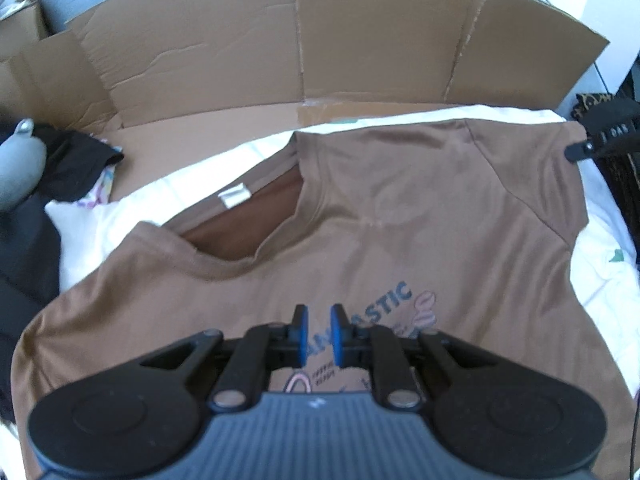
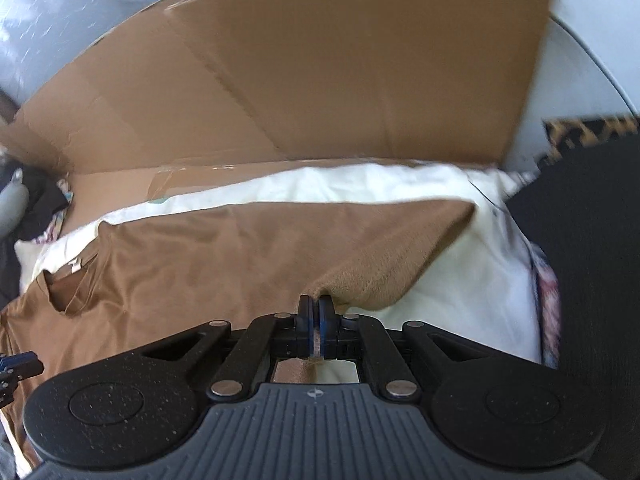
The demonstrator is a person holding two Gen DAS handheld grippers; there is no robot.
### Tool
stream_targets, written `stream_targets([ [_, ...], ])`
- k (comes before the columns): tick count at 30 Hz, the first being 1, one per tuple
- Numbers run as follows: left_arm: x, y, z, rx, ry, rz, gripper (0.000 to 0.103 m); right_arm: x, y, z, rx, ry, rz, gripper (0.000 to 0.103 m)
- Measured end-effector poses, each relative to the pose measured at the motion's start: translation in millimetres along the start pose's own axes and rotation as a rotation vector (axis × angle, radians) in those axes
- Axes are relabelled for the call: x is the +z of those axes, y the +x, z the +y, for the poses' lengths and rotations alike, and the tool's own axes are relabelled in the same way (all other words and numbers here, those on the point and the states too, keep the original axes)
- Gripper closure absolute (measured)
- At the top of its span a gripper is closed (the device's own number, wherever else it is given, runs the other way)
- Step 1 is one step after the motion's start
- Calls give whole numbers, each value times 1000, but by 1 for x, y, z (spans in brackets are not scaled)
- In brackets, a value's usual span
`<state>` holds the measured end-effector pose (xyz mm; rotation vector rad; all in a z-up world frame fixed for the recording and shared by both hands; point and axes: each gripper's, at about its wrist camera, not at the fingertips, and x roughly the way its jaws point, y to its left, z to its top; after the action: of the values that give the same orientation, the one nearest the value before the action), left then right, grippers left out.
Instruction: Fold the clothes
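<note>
Cloth of the brown T-shirt (image 2: 192, 240) is pinched in the right gripper (image 2: 315, 322), clamped on the sleeve edge, probably to fold it inward. Left gripper (image 1: 319, 334) hangs above the chest print, slightly parted, empty. Shirt lies on white bedding (image 2: 460, 272).

brown T-shirt (image 1: 400, 216) | print up, spread flat | sleeve lifted | on white sheet (image 1: 224, 164)
</note>
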<state>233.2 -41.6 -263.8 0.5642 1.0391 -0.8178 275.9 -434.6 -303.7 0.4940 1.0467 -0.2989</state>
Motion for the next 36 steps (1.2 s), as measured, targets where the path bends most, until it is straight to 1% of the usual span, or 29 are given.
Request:
stream_targets([
  [6,-19,-7,10,-3,-54,6,90,12,24,34,-2,-74,42,102],
  [11,-35,-12,16,-8,-101,23,90,7,49,55,16,-105,89,100],
  [13,-41,-13,18,-7,-111,31,90,3,60,59,49,-111,122,94],
  [15,-46,-14,19,-9,-121,40,90,1,65,62,80,-116,141,67],
  [17,-50,-15,20,-11,-127,45,90,-1,58,63,106,-117,114,62],
  [20,-54,-16,19,-9,-120,47,90,-2,41,57,138,-91,67,62],
  [24,-54,-16,18,-5,-117,51,90,-5,20,39,109,-69,12,62],
  [27,-53,-16,15,-6,-110,50,90,-8,14,26,61,-49,-9,62],
  [28,-52,-17,13,-6,-107,49,90,-9,13,21,47,-41,-11,62],
  [32,-50,-17,8,-8,-98,49,90,-17,23,9,17,0,32,60],
  [36,-49,-18,6,-10,-94,50,90,-26,37,3,26,51,70,60],
])
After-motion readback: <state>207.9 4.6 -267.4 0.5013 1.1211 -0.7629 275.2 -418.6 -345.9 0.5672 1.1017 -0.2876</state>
